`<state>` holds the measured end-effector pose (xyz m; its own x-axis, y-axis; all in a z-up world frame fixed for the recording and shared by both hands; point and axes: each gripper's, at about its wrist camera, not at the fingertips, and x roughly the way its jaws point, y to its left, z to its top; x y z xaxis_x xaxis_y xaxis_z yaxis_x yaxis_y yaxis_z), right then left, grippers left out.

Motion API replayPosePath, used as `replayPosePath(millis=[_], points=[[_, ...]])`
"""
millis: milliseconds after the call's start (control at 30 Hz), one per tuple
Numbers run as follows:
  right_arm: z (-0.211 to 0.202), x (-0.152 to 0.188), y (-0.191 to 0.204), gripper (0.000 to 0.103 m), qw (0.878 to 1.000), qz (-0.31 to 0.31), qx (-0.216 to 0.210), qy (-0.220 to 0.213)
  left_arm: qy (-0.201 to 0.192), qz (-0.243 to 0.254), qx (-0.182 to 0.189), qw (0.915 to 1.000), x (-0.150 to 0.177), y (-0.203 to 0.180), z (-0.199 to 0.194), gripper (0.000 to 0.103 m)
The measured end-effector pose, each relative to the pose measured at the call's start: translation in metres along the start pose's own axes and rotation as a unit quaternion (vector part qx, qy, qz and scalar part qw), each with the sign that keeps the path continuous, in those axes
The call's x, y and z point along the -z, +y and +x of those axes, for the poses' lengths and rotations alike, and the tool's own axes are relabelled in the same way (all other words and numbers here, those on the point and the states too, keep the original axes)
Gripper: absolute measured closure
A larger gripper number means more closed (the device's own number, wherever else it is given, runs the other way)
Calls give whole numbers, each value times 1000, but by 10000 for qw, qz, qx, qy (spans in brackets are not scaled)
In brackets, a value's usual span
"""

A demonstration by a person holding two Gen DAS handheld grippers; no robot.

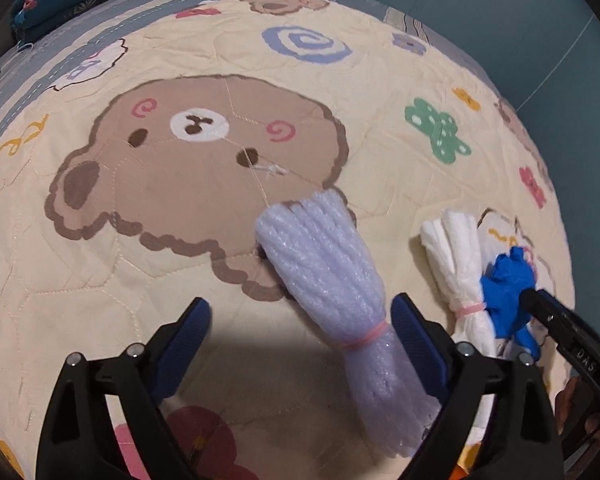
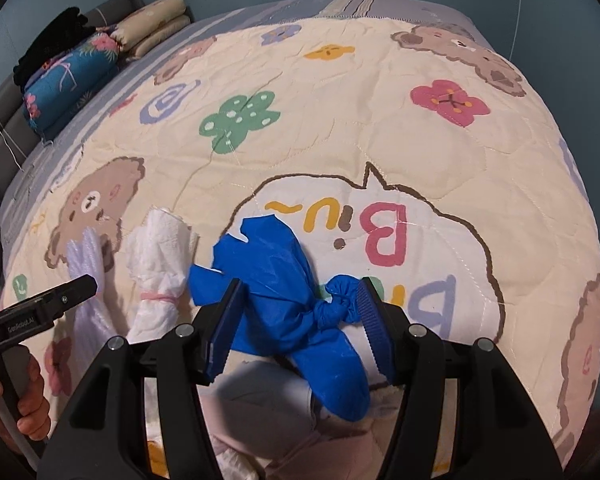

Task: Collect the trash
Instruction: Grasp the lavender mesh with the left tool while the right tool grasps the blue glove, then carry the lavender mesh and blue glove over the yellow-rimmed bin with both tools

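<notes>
Jaws agape — blue bundle (image 2: 284, 300) between right ones; lavender bundle (image 1: 328, 276) between left.

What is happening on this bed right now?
A person is collecting tied-up trash from a cartoon bear quilt, a claw in each hand. The left claw stands open around the lavender foam bundle; its right pad sits at the pink band, and no pinch shows. The right claw straddles the knotted blue bag, its right pad at the knot; a firm hold cannot be confirmed. A white bundle lies between them, untouched.
</notes>
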<state>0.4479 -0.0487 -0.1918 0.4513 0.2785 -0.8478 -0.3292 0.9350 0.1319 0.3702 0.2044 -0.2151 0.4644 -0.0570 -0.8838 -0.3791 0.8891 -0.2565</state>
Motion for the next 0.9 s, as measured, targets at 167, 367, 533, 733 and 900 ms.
replayPosePath(millis=[167,367,533,733,900], points=[[9,4,4,50,9999,-128,82,63,51,90,-50,9999,1,-7,8,31],[10,7,12,84,9998,-116,70,130,-61,422,-160,9990,3,-24,2,74],[-4,3,3,94,9998,141,-136,87,-68,346,-62,9994,3,-20,-9,77],[-38,4,-4,97,9989,302,-333,-123,-136,292,130,9994,8,-16,-34,77],[-81,9,-5,98,9974,340,-505,-374,-321,429,280,9982,19,-20,-67,77]])
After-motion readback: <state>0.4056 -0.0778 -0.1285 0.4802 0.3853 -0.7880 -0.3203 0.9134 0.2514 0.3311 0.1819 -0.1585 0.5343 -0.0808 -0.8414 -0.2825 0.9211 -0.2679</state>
